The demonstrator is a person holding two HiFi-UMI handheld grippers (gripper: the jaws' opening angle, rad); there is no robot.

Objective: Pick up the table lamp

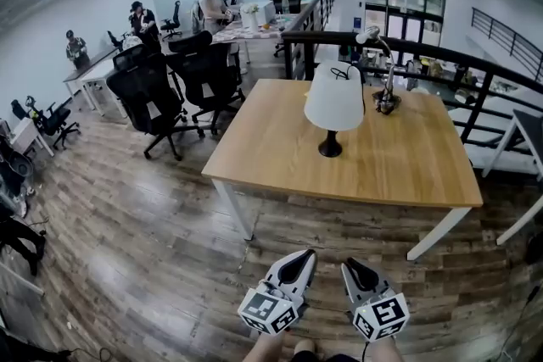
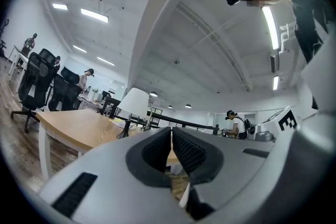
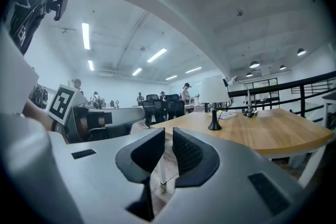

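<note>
My left gripper (image 1: 308,253) has its jaws pressed together with nothing between them; its own view shows the pads (image 2: 157,150) meeting at the tips; my right gripper (image 1: 347,264) is narrow too, but a thin slit shows between its pads (image 3: 186,152), and only floor shows through the slit. The two grippers sit side by side, low and near me, over the wood floor (image 1: 127,225), on the near side of the table (image 1: 407,169) and not touching it.

The lamp (image 1: 333,97) stands upright on the table, about mid-way across and a little toward the far edge; it has a white shade and a black stem on a round black base (image 1: 330,150); it is well apart from both grippers. From the left gripper (image 2: 171,131) the lamp (image 2: 134,105) lies left of the jaw line; from the right gripper (image 3: 168,132) the lamp (image 3: 212,92) lies to the right of it, across the tabletop.

Beyond the lamp, near the table's far edge, stands a thin desk lamp (image 1: 386,89) with a bent arm; a dark railing (image 1: 475,64) runs behind the table; black chairs (image 1: 153,93) stand to the table's left; people (image 1: 214,0) are at desks further back.
</note>
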